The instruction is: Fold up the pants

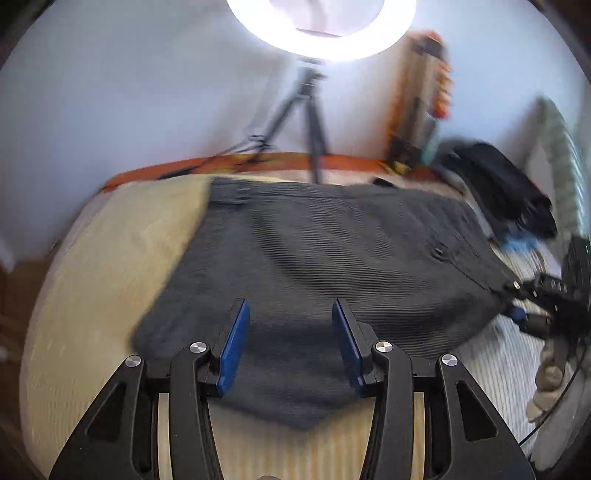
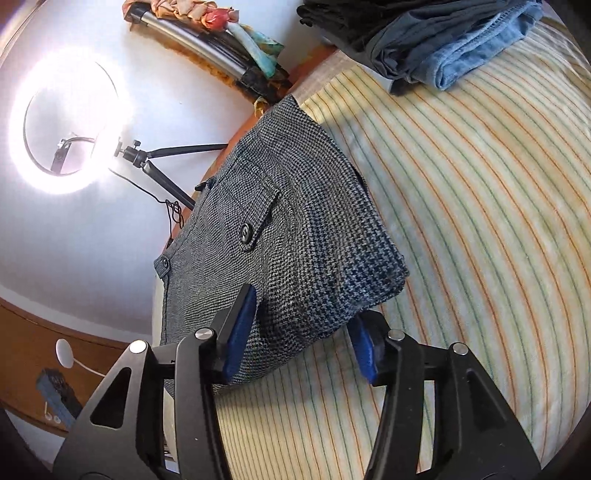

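Note:
The grey houndstooth pants [image 1: 317, 251] lie folded flat on the striped bedcover [image 1: 110, 266]. My left gripper [image 1: 291, 314] is open, its blue pads [image 1: 232, 347] straddling the near edge of the pants without pinching it. In the right wrist view the pants [image 2: 295, 221] show a buttoned pocket flap [image 2: 247, 230]. My right gripper [image 2: 303, 317] is open, its jaws set around a folded corner of the pants, one pad [image 2: 240, 332] above the cloth and one below. The right gripper also shows in the left wrist view [image 1: 535, 295] at the pants' right end.
A stack of folded clothes [image 2: 424, 40], dark and blue denim, sits on the striped bedcover [image 2: 480, 221] beyond the pants. A lit ring light [image 1: 321, 26] on a tripod [image 1: 310, 118] stands behind the bed. A wooden edge [image 1: 221, 162] borders the far side.

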Tool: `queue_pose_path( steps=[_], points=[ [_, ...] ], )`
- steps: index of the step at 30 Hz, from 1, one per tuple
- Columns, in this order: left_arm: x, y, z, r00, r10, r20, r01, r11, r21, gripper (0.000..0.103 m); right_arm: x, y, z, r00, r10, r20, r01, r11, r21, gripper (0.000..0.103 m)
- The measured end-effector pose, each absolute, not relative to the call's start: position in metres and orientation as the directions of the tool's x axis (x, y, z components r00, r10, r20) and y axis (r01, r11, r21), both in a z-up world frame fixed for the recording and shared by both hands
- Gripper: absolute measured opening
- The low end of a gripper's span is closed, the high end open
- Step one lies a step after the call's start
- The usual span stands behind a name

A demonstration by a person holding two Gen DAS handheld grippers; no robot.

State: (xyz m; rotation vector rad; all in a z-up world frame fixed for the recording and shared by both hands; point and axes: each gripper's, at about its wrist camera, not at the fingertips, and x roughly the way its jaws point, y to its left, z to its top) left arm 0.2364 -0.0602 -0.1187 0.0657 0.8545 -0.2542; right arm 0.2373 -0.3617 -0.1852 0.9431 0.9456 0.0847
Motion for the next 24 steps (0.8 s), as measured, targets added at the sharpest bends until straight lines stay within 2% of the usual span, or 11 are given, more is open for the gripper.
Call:
queue_pose_path(
  steps=[2,5,10,15,18,24],
  points=[
    [0.243,-0.088,-0.130,0.600,-0.223,-0.768,0.315,0.949,-0.029,0.045,0.238,-0.360,-0.183,0.612,0.443,-0.655,0.314,0.624,0.716,0.054],
    [0.251,-0.104,-0.148,0.546,-0.273,-0.792,0.361,0.930,-0.071,0.045,0.238,-0.362,-0.184,0.611,0.446,-0.653,0.311,0.624,0.717,0.054],
    [0.260,-0.115,-0.182,0.531,-0.213,-0.820,0.360,0.933,-0.009,0.047,0.240,-0.363,-0.187,0.610,0.459,-0.646,0.314,0.608,0.729,0.054],
    [0.258,-0.117,-0.168,0.528,-0.257,-0.809,0.369,0.928,-0.054,0.045,0.242,-0.363,-0.185,0.611,0.459,-0.645,0.306,0.615,0.727,0.054],
    [0.246,-0.124,-0.151,0.563,-0.271,-0.781,0.403,0.915,-0.027,0.045,0.239,-0.369,-0.182,0.618,0.472,-0.629,0.312,0.586,0.748,0.054],
    [0.233,-0.172,-0.137,0.556,-0.340,-0.758,0.528,0.849,0.006,0.048,0.219,-0.398,-0.165,0.681,0.411,-0.606,0.330,0.566,0.755,0.054]
  ],
)
